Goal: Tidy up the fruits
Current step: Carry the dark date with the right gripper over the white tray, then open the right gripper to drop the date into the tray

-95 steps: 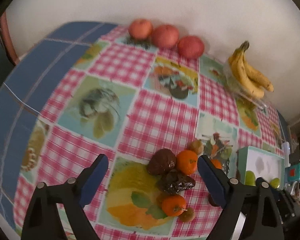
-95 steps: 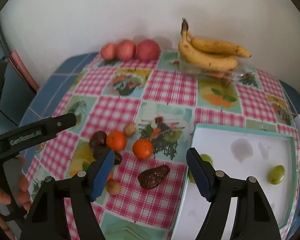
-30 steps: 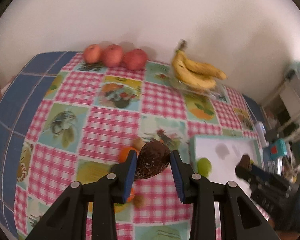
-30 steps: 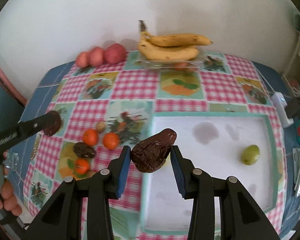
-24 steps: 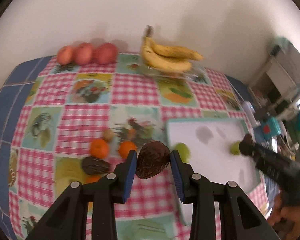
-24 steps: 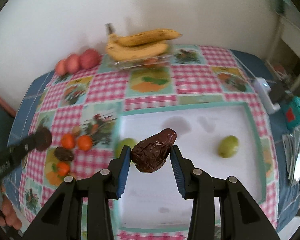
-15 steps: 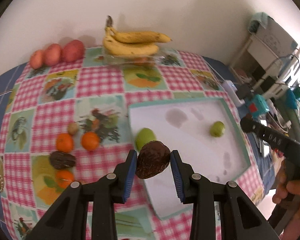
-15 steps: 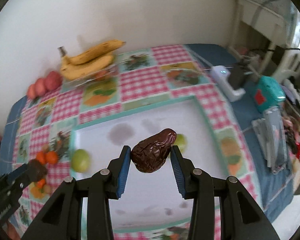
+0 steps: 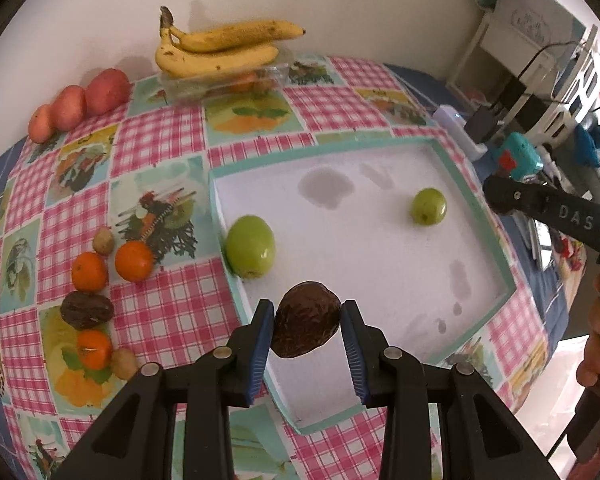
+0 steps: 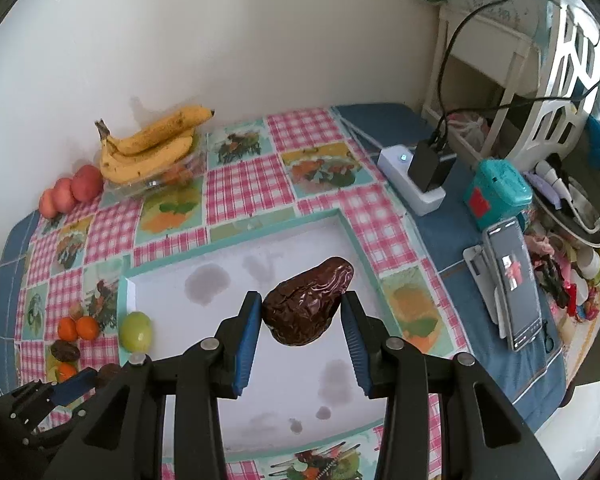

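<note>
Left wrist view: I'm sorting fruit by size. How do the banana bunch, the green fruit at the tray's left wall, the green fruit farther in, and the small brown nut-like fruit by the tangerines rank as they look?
1. Banana bunch
2. Green fruit at the tray's left wall
3. Green fruit farther in, though it sits farther from the camera, so this is unsure
4. Small brown fruit

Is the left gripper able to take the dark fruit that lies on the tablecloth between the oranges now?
Probably not: the left gripper is shut on a dark brown fruit, so its jaws are full. The dark fruit on the tablecloth lies uncovered, off to its left.
</note>
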A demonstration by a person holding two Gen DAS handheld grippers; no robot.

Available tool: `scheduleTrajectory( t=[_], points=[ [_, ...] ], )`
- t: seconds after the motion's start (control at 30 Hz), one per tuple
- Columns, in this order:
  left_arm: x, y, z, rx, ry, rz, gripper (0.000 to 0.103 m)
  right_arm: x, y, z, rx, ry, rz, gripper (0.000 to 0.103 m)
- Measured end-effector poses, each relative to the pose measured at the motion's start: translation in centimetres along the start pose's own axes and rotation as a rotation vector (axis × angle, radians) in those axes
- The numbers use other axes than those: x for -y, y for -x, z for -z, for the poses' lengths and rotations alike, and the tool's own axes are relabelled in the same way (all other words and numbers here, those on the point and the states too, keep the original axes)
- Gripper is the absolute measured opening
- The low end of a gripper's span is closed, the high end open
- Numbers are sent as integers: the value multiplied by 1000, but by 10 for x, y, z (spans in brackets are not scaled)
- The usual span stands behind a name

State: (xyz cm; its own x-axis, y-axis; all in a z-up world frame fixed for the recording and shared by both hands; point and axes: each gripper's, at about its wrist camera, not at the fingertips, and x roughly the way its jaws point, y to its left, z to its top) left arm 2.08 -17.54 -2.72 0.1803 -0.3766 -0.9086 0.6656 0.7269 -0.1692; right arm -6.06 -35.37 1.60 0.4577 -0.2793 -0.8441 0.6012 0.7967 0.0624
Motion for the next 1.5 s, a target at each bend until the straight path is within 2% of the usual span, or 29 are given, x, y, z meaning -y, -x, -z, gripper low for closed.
scheduleTrajectory(
  t=[0.33,0.6,0.93,1.4,1.47,1.5],
  points=[
    [2,-26,6,-52,0,-13,36,-1,-49,21,-153,16,28,42],
    [5,-39,9,-79,-12,-34,37,-5,-74,33,-234,36,39,42],
    [0,-45,9,-95,2,-47,37,-6,-95,45,-296,43,48,42],
    [-7,-30,3,-78,28,-53,38,-10,-97,45,-297,60,66,43],
    [-11,-27,2,-73,42,-52,40,-9,-98,45,-302,54,62,52],
    [-14,-24,1,-68,53,-54,45,-9,-99,45,-302,51,61,56]
  ],
)
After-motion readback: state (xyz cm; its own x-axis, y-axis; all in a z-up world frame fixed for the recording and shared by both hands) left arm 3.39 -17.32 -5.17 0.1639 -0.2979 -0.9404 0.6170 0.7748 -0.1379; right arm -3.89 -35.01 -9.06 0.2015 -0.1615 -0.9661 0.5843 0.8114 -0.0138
